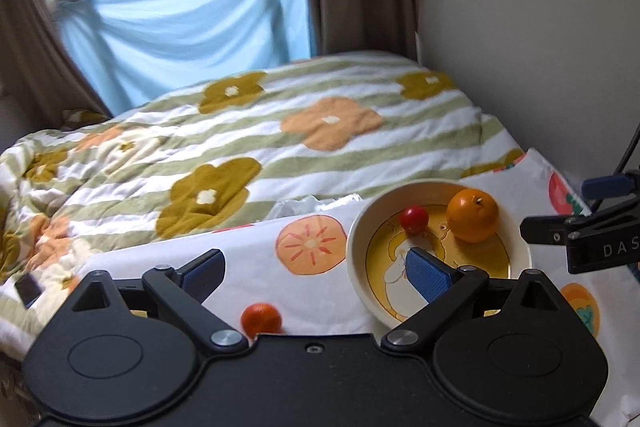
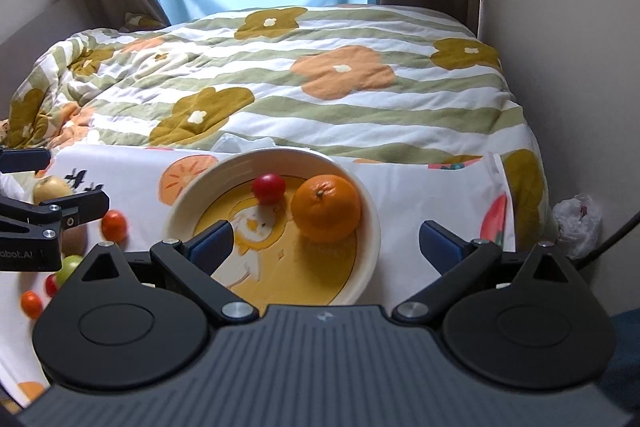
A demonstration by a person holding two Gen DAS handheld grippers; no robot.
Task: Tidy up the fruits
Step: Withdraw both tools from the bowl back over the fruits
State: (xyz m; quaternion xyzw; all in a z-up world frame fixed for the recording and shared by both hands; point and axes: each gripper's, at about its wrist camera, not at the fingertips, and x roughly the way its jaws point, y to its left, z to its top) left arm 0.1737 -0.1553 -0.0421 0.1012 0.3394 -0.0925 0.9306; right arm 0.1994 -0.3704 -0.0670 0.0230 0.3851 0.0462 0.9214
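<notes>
Both claws gape empty: right gripper (image 2: 326, 241) above the bowl (image 2: 372, 223); left gripper (image 1: 316, 273) should straddle the nearest tangerine (image 1: 261, 318) squarely before squeezing gently.

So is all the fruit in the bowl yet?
Not yet. The bowl holds an orange and a red tomato. Both grippers, left and right, are open and empty. A small orange, a pear and a few more still wait on the cloth.
</notes>
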